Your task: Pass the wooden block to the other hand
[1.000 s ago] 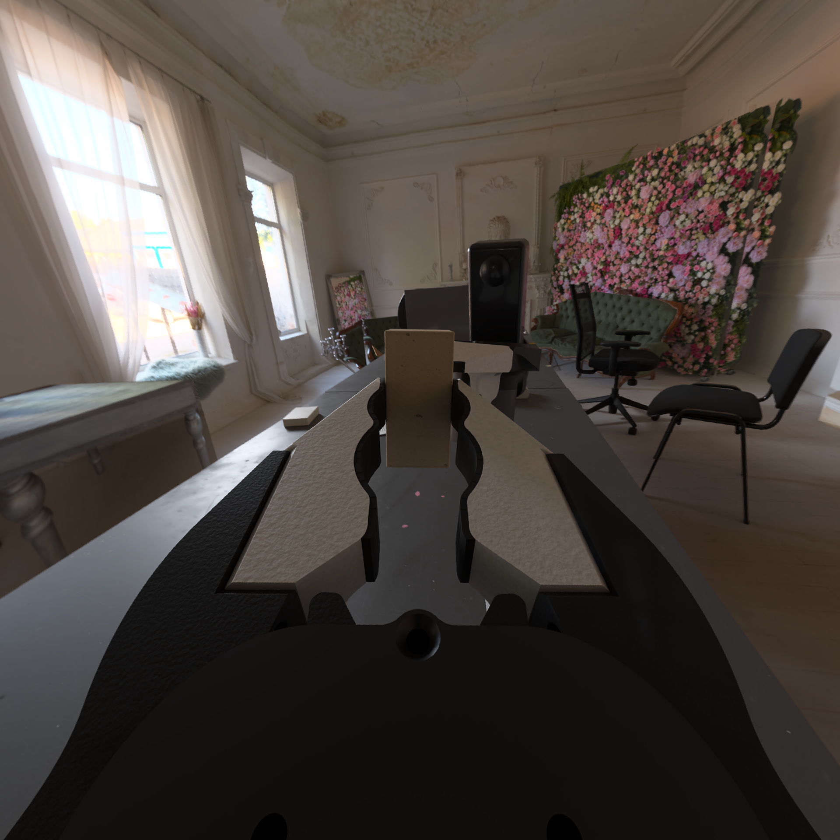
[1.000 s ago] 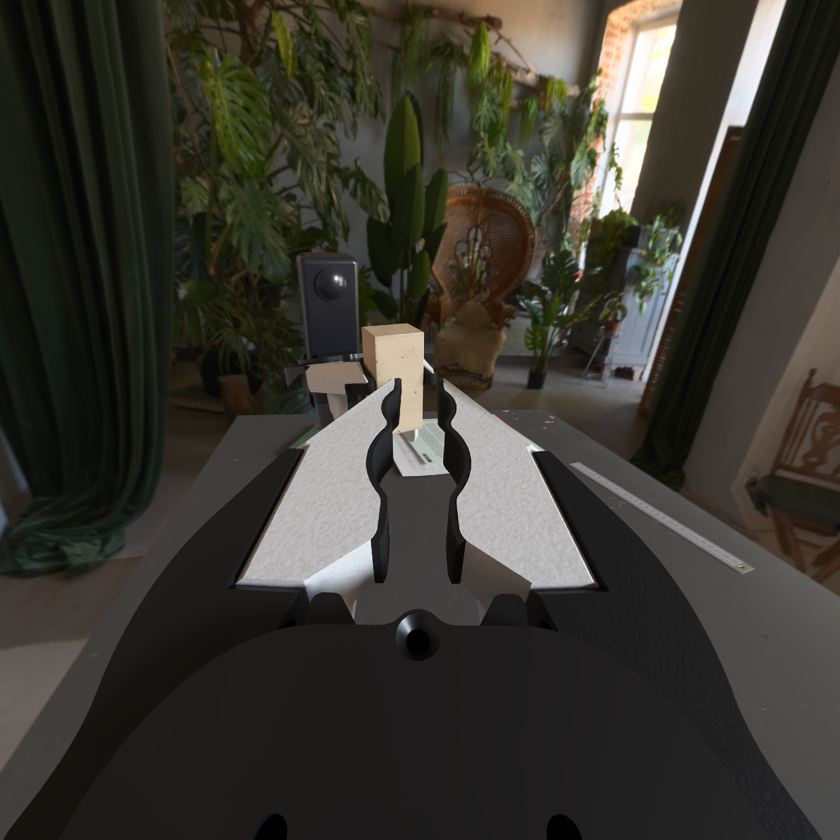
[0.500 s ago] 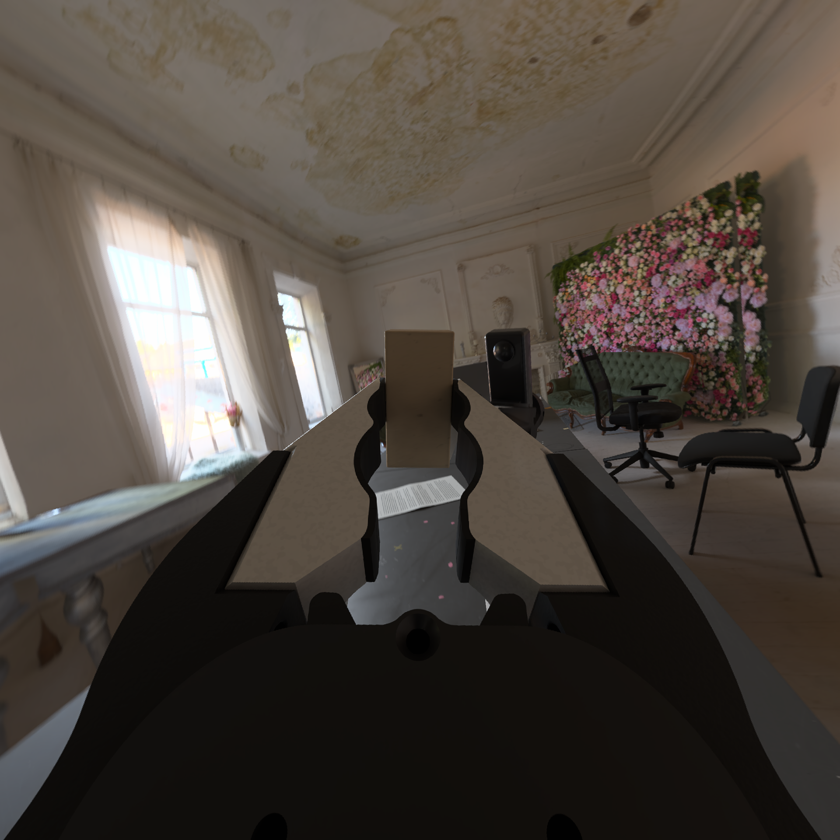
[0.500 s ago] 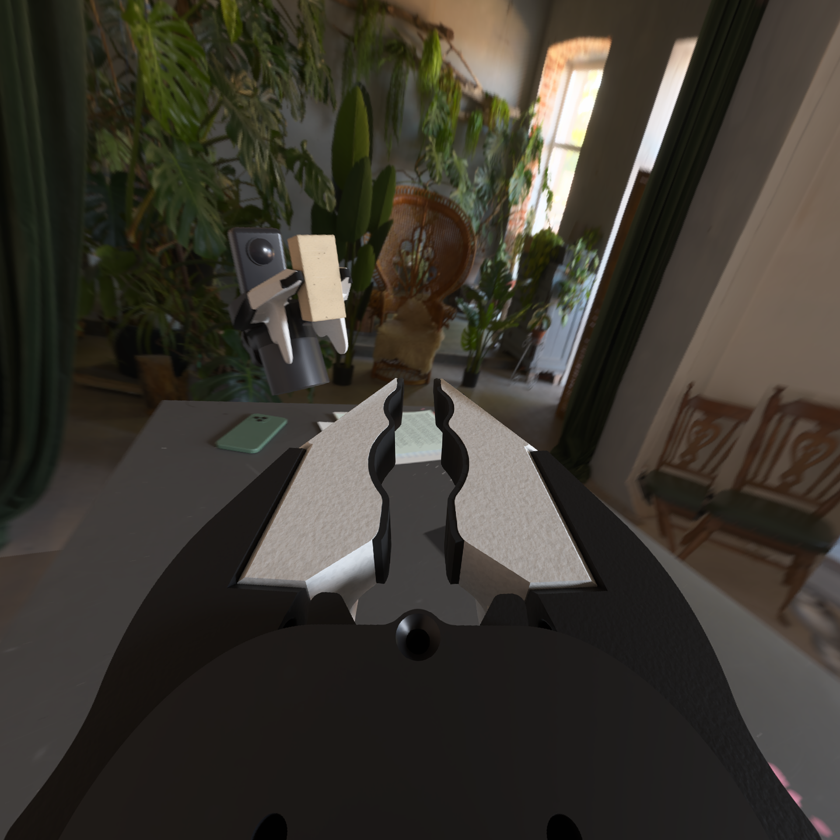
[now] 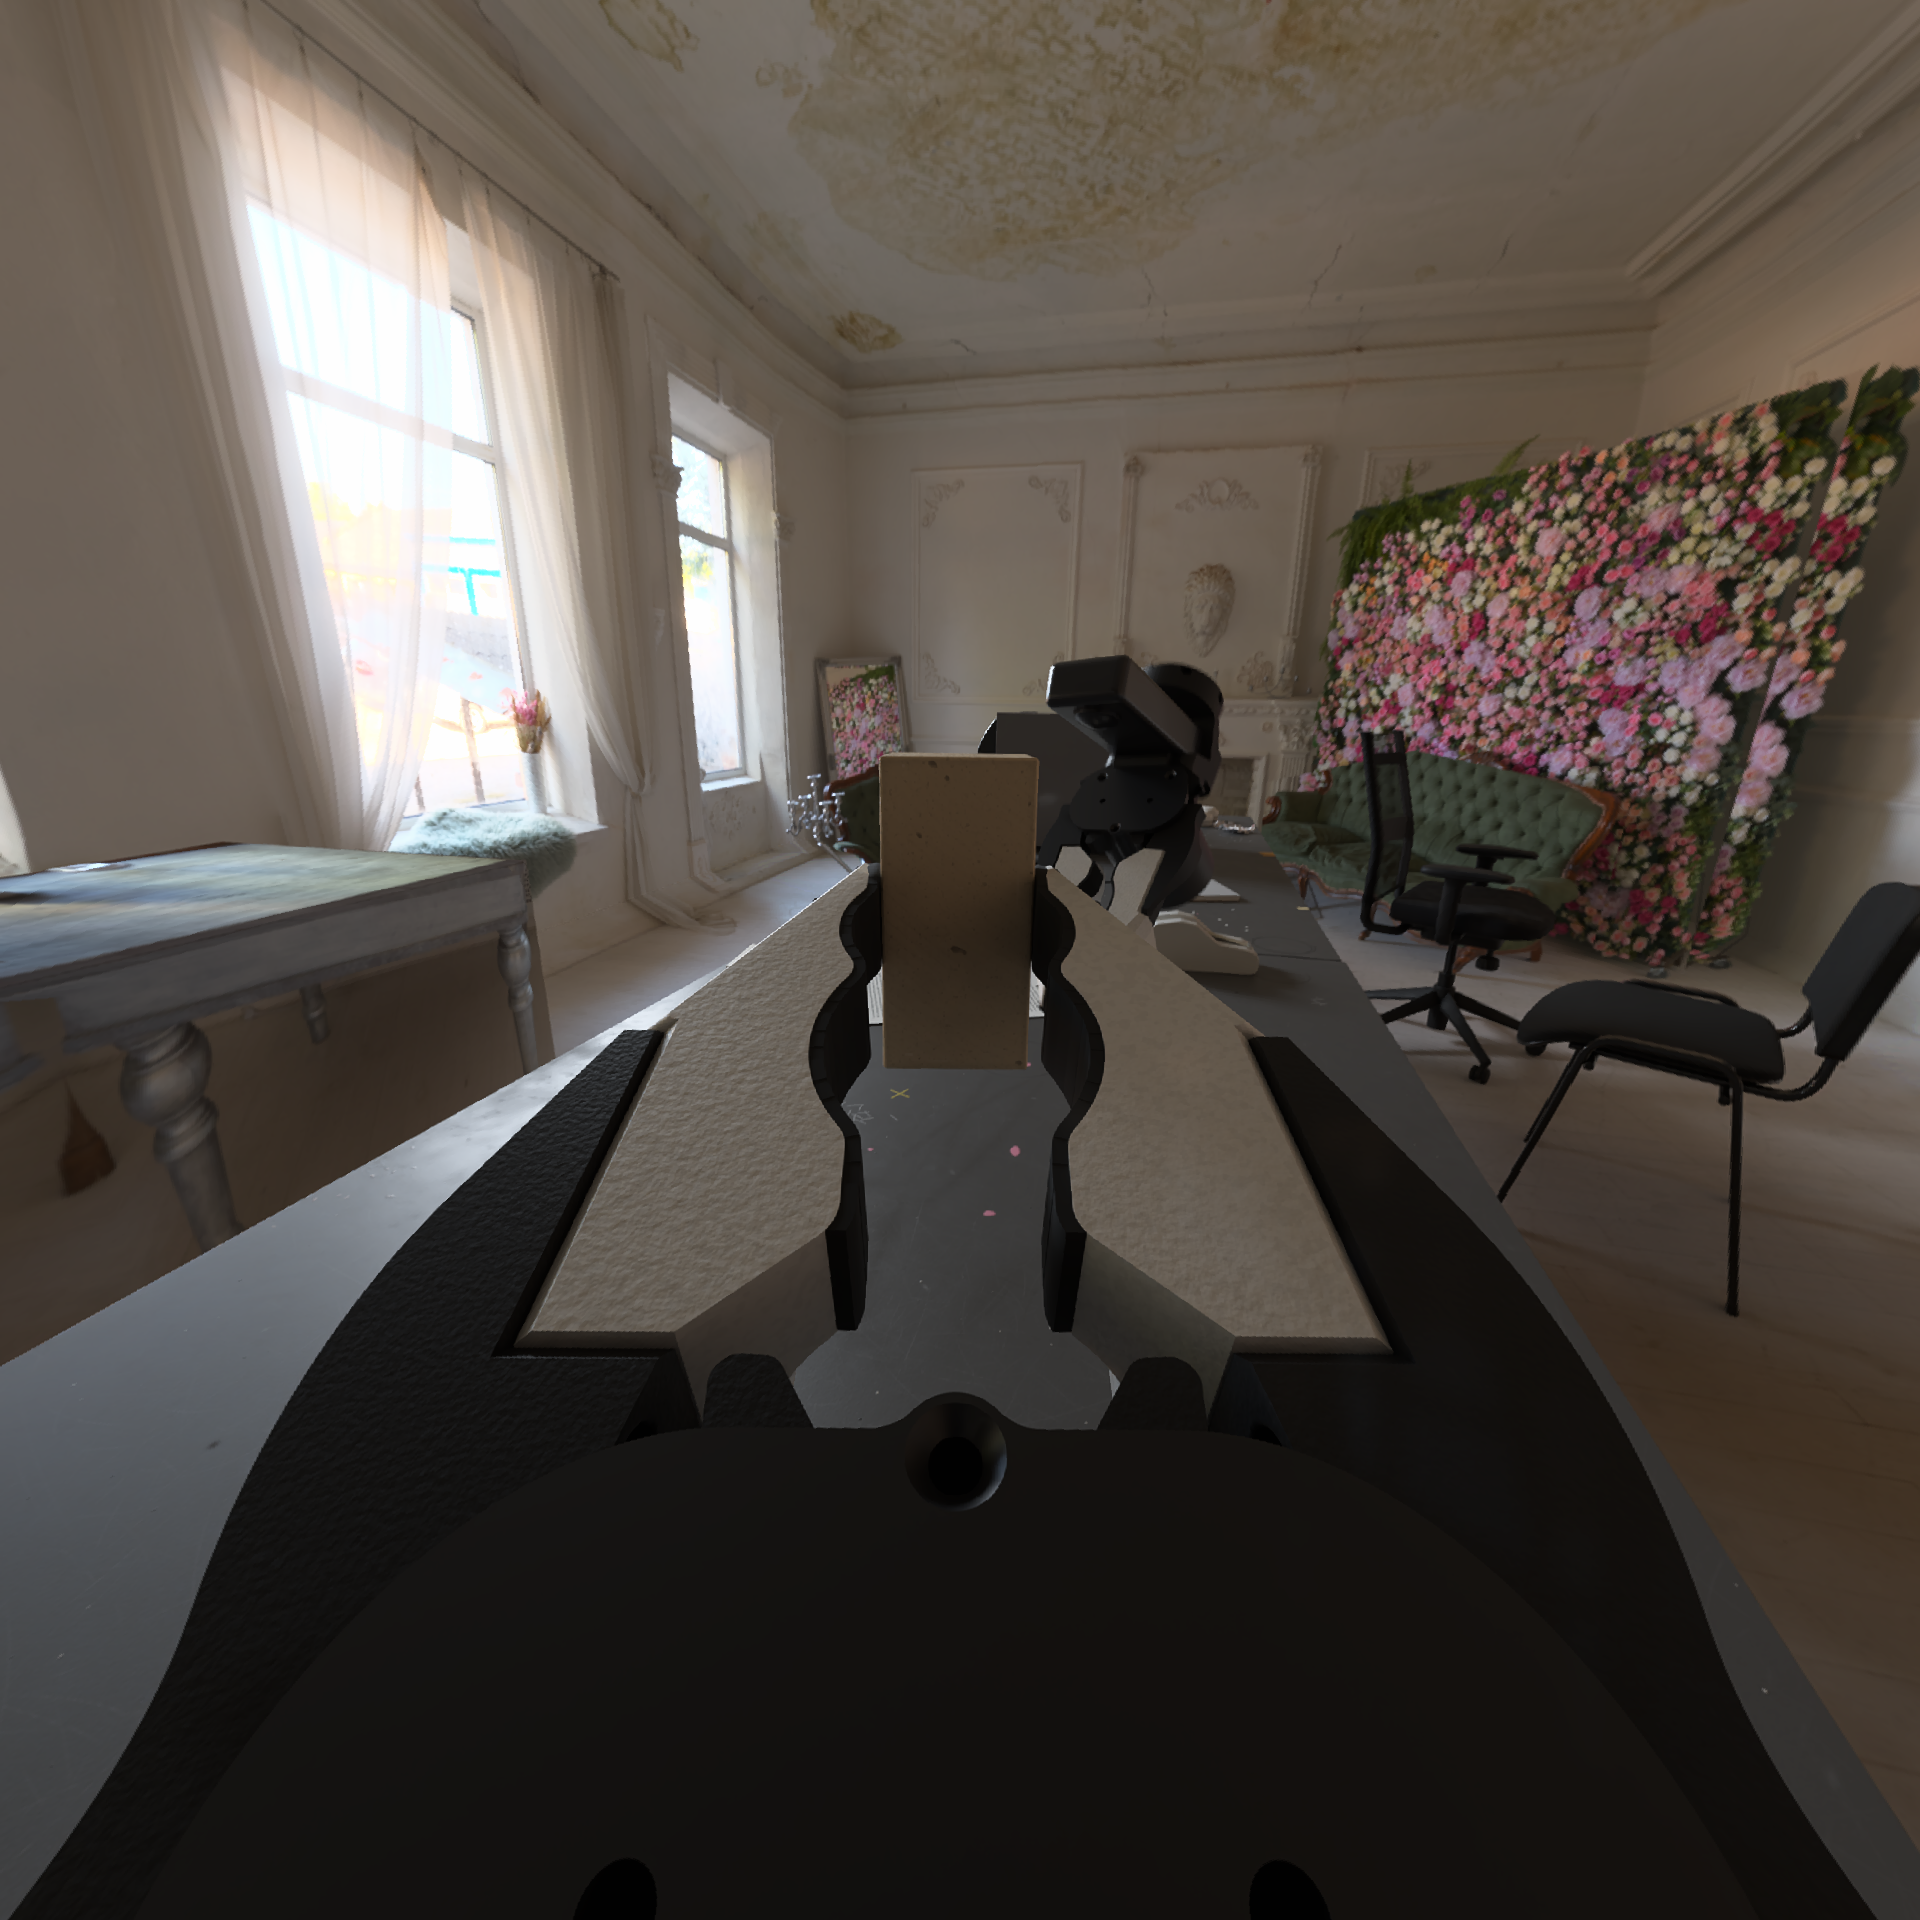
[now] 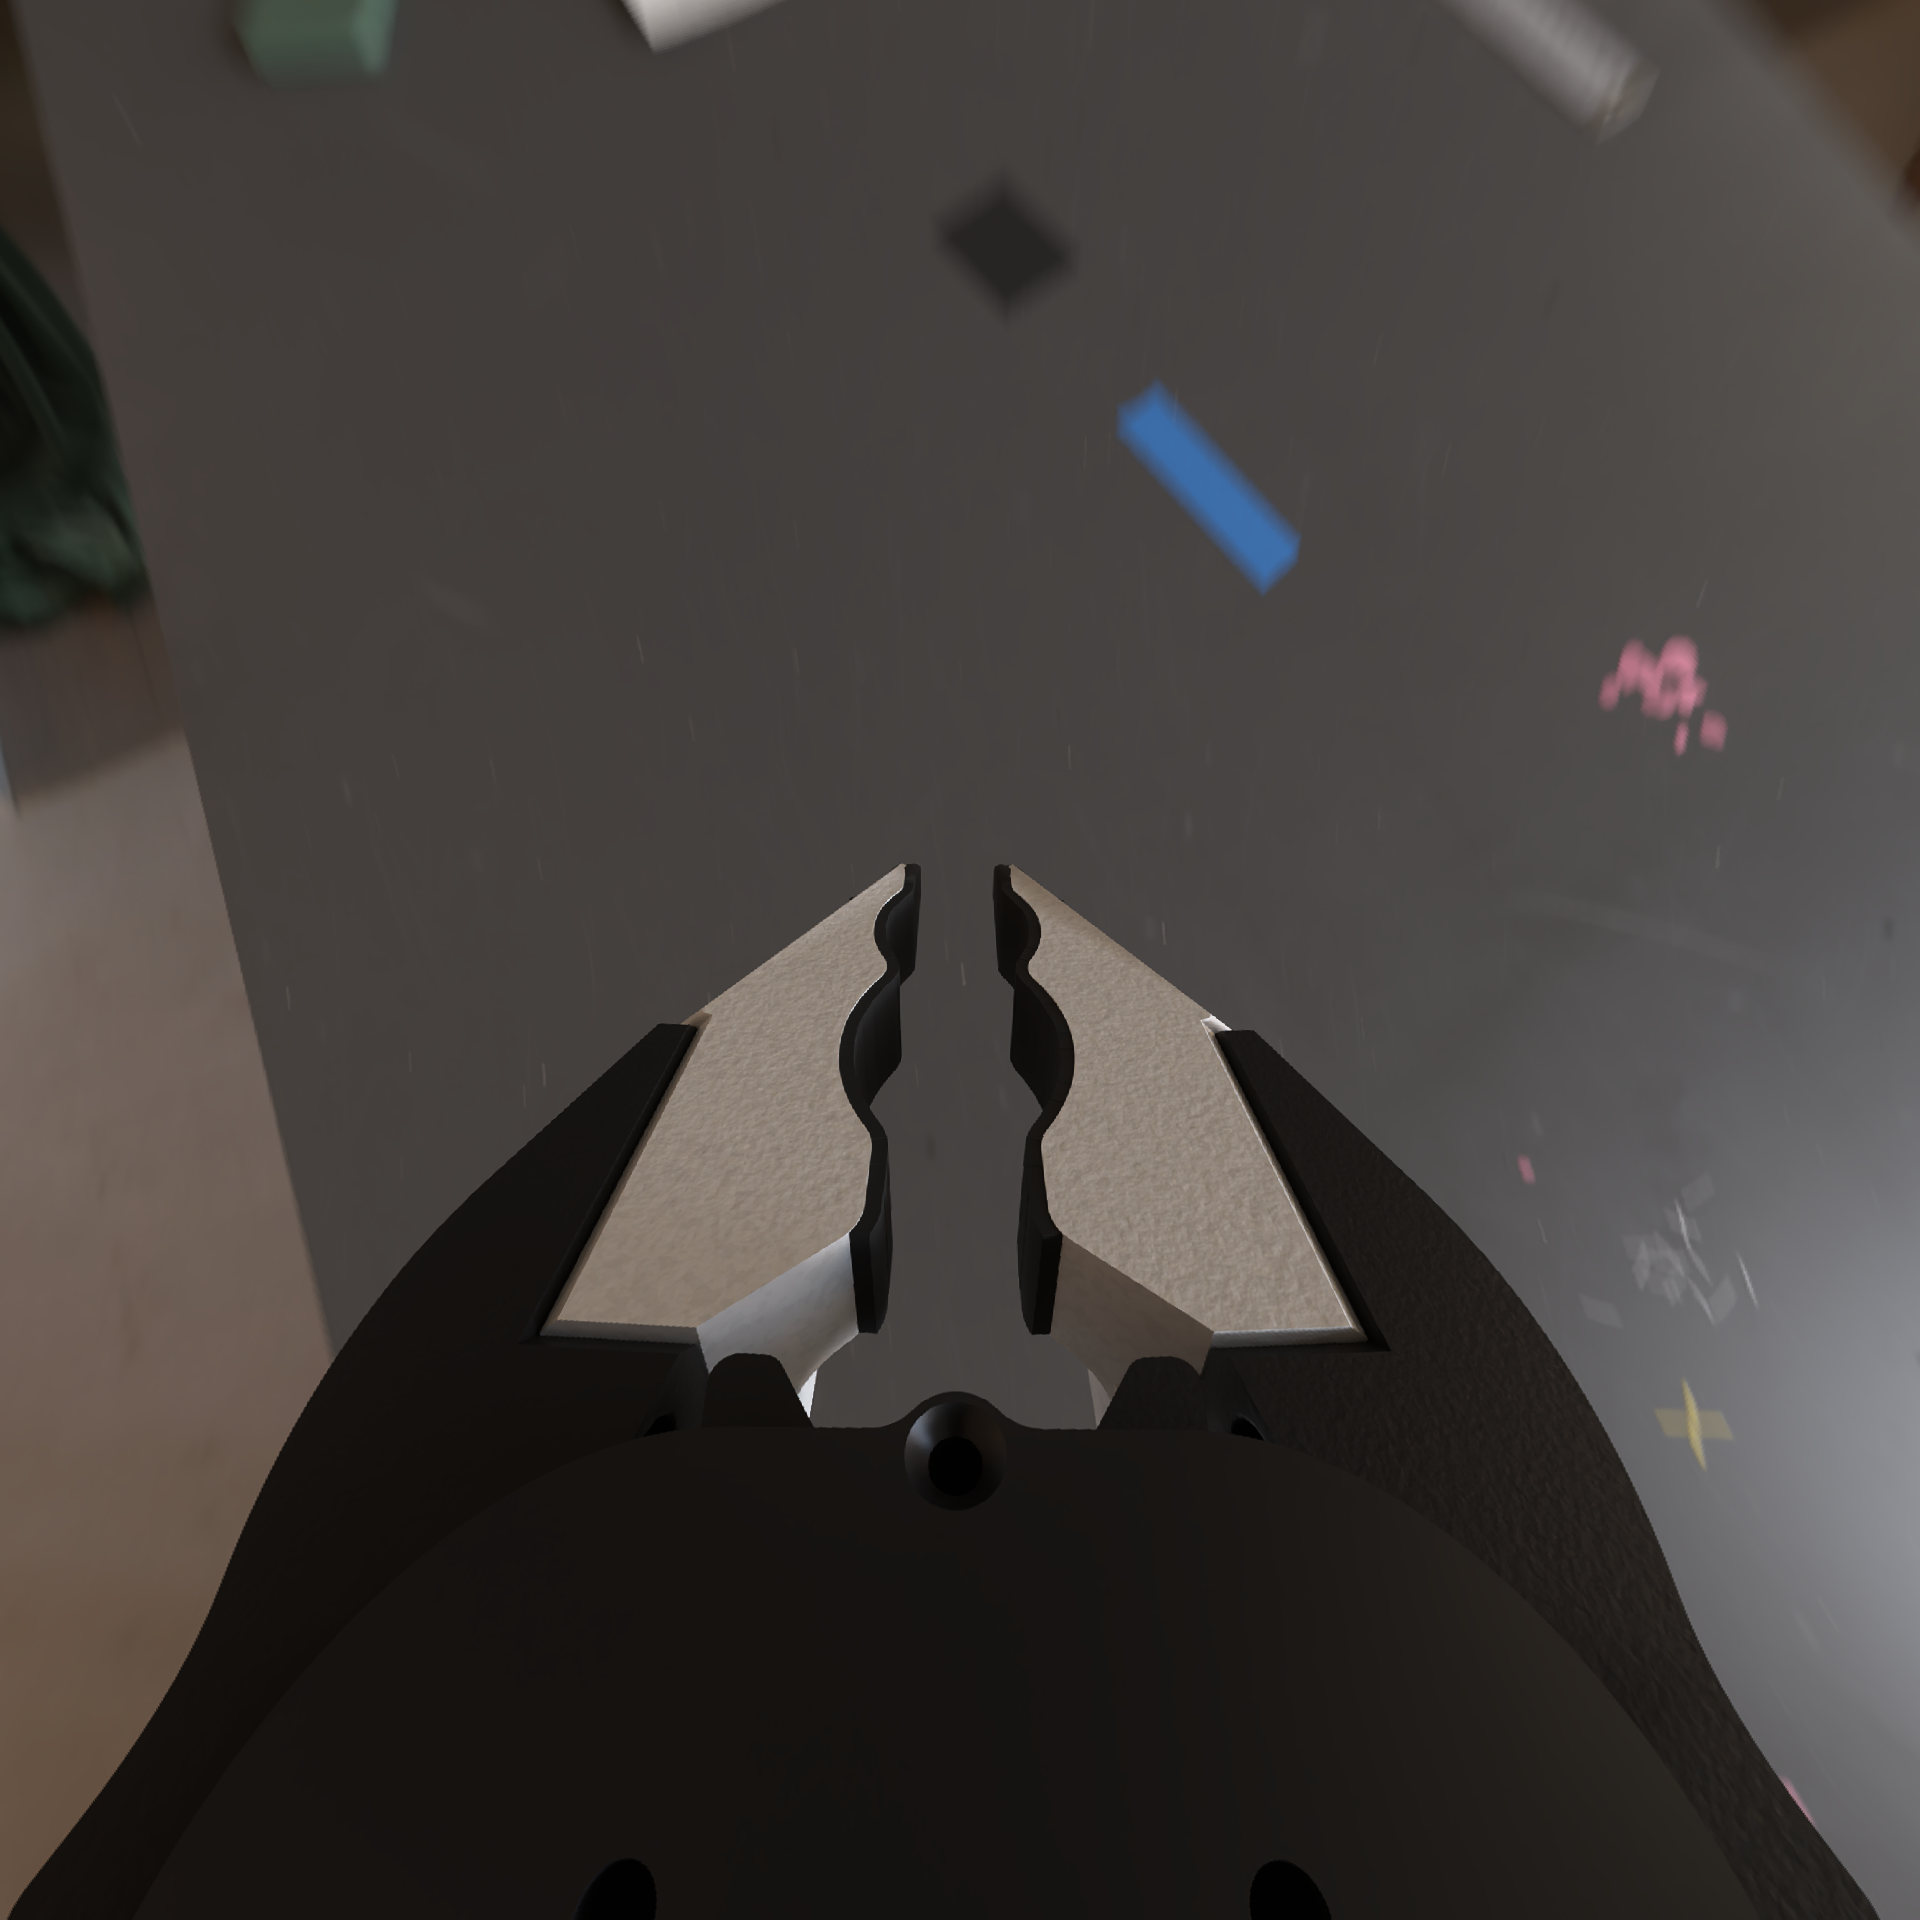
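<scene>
The left tongs point(image 5: 957, 883) are clamping the wooden block point(image 5: 957, 912) between their tips, holding it upright above the dark surface point(image 5: 312, 1278). The block is showing as a tall rectangular piece of pale tan wood with a matte, faintly speckled face, a few small dark flecks, and sharp square edges; its top end is rising above the fingertips and its lower end is hanging clear of the surface. The black wavy pads are pressing against both of its long sides.

Beyond the block, the right tongs point(image 5: 1127, 883) are appearing farther along the surface, tilted downward, well apart from the block.

In the right wrist view, the right tongs point(image 6: 957, 883) are pointing down at the grey surface point(image 6: 623, 520) with their fingers standing slightly apart and nothing between them. A blue bar point(image 6: 1208, 485) is lying diagonally on the surface ahead, with a dark square patch point(image 6: 1003, 241) farther on. A green object point(image 6: 312, 36) and a grey cylinder point(image 6: 1548, 52) are sitting near the top edge, blurred.
</scene>
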Robot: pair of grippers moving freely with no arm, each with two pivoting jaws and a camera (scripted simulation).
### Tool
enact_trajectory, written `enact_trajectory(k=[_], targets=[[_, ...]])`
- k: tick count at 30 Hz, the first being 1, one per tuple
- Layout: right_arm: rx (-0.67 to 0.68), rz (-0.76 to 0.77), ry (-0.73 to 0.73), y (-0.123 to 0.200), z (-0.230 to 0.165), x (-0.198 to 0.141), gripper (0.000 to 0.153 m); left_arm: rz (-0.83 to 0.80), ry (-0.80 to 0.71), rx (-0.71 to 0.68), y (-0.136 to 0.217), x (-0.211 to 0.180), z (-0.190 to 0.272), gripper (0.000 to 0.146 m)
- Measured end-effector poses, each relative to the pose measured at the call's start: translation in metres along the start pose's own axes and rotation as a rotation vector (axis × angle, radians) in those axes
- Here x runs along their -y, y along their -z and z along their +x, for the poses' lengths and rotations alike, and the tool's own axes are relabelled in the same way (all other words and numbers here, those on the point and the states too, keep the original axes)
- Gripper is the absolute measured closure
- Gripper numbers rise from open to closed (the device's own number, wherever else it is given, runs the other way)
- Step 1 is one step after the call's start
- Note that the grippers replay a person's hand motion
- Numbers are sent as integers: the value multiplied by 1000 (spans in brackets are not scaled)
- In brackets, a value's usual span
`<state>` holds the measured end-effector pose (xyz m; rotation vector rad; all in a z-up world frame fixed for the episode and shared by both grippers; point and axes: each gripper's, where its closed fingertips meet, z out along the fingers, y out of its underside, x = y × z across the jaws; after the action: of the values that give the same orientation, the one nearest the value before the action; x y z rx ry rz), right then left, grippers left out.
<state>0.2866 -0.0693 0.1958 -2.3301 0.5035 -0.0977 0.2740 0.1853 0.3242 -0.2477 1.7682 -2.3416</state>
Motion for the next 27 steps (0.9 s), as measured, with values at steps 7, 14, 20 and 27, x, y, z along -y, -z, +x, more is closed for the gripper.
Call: enact_trajectory(k=[7, 14, 20, 27], targets=[[272, -437, -68, 38, -5, -64, 139, -50, -36, 2, -9, -10, 4, 118], [364, -537, -333, 30, 37, -99, 140, -83, -65, -3, -14, -16, 9, 118], [296, -532, -487, 20, 84, -119, 140, -91, -53, 2, -14, -21, 4, 118], [-61, -510, -490, 33, 147, -136, 131, -112, -37, 4, -17, -30, -1, 118]])
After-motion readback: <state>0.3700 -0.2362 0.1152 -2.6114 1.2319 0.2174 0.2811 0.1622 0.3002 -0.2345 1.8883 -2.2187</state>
